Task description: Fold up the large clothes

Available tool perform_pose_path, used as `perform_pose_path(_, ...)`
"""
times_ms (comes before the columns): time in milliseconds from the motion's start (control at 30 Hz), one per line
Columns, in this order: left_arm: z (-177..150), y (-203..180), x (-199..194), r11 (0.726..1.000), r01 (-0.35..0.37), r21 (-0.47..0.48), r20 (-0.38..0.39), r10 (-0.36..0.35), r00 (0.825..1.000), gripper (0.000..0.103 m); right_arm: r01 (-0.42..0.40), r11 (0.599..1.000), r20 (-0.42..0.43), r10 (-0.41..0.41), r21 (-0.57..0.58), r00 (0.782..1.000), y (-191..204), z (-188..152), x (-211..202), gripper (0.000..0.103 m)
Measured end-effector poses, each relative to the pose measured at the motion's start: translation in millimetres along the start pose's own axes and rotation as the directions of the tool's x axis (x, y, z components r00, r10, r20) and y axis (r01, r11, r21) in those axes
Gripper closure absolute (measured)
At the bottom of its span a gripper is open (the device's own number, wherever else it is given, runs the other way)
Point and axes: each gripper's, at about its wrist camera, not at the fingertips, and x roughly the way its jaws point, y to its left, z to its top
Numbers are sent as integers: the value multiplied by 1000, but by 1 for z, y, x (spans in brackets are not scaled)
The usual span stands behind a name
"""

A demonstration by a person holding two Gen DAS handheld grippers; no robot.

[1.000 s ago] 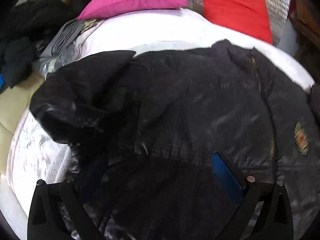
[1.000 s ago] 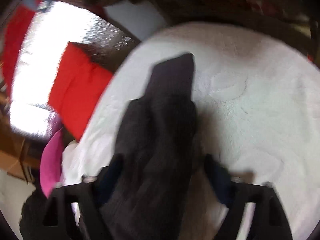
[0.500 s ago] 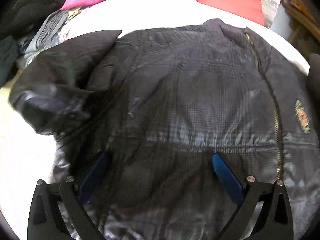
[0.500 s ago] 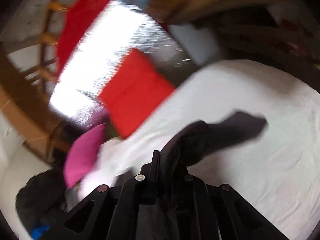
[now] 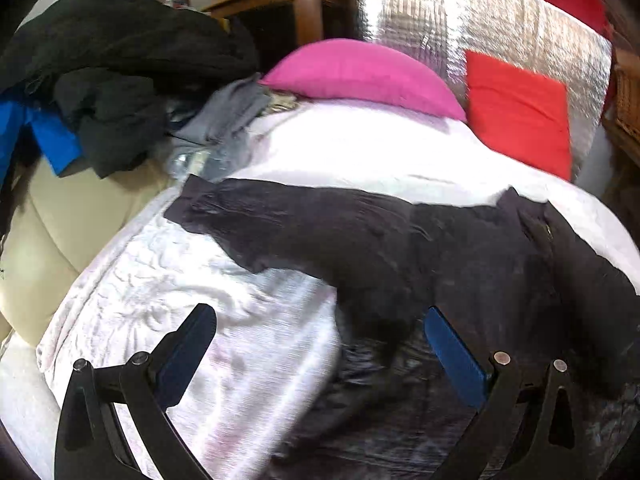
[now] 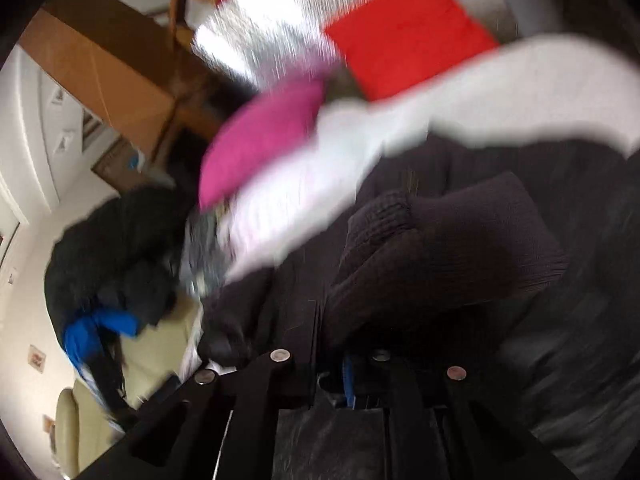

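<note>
A black jacket (image 5: pixel 460 264) lies spread on the white bed cover (image 5: pixel 180 300), one sleeve (image 5: pixel 256 216) stretched out to the left. My left gripper (image 5: pixel 320 340) is open and empty, low over the jacket's left edge. In the blurred right wrist view my right gripper (image 6: pixel 340 360) is shut on the jacket's knit sleeve cuff (image 6: pixel 440 244), which it holds above the jacket body (image 6: pixel 560 320).
A pink pillow (image 5: pixel 360 76) and a red pillow (image 5: pixel 520 112) lie at the head of the bed before a silver quilted panel (image 5: pixel 460 20). A pile of dark and blue clothes (image 5: pixel 100 80) sits on a beige seat (image 5: pixel 60 232) at the left.
My left gripper has drawn back and swung left, off the jacket body, still open. My right gripper has carried the sleeve cuff over the jacket body; its view has swung left.
</note>
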Motion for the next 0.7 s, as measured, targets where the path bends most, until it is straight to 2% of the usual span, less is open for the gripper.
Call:
perform_pose_path(33,1,-4,6,1000,8,-2,6,-8,1000,0,9,1000,-53,-9,12,999,-7,-18,8,86)
perform_pose_path(100,1,-4,10,999,37,-2,14,-37,999,0,0,999,-158,8,48,987,-14,-32,26,77)
perform_pose_path(167,1,-7,11,998,69,2,26,-69,997,0,-62,991,-246,89,117,965,-24,-38,26,72)
perform_pose_path(200,-2,-13,11,996,89,5,30,-89,996,0,-82,988,-258,113,130,959,-27,-39,21,71)
perform_pose_path(233,-4,-24,12,994,108,8,33,-108,994,0,-123,982,-266,158,142,951,-32,-40,9,63)
perform_pose_path(267,-3,-30,12,990,138,11,35,-139,990,0,-166,975,-257,200,148,946,-37,-40,-7,40)
perform_pose_path(300,-4,-36,11,987,162,15,35,-162,986,0,-187,971,-232,218,149,948,-41,-39,-21,29)
perform_pose_path(333,-4,-44,9,979,201,24,35,-202,979,0,-215,965,-167,239,147,957,-49,-38,-40,16)
perform_pose_path(400,-7,-59,6,965,258,38,31,-259,965,0,-264,954,-48,273,142,961,-64,-34,-72,11)
perform_pose_path(467,-9,-70,6,951,304,52,22,-305,952,0,-281,951,19,281,130,960,-86,-27,-100,9)
perform_pose_path(500,-11,-76,5,944,325,59,16,-326,945,0,-257,957,47,253,134,966,-92,-23,-110,9)
perform_pose_path(533,-13,-83,4,935,349,66,9,-350,937,0,-192,968,107,176,159,978,-108,-16,-123,9)
perform_pose_path(567,-16,-92,2,923,377,75,0,-378,926,0,-140,972,161,109,191,981,-125,-9,-135,9)
perform_pose_path(600,-20,-100,0,914,396,87,-7,-397,918,0,-106,973,179,69,206,981,-132,-6,-142,9)
perform_pose_path(667,-27,-122,-5,889,438,133,-22,-439,898,0,20,971,217,-73,239,973,-156,6,-154,10)
perform_pose_path(700,-31,-135,-8,876,457,158,-30,-458,888,0,45,967,223,-102,251,969,-161,8,-156,11)
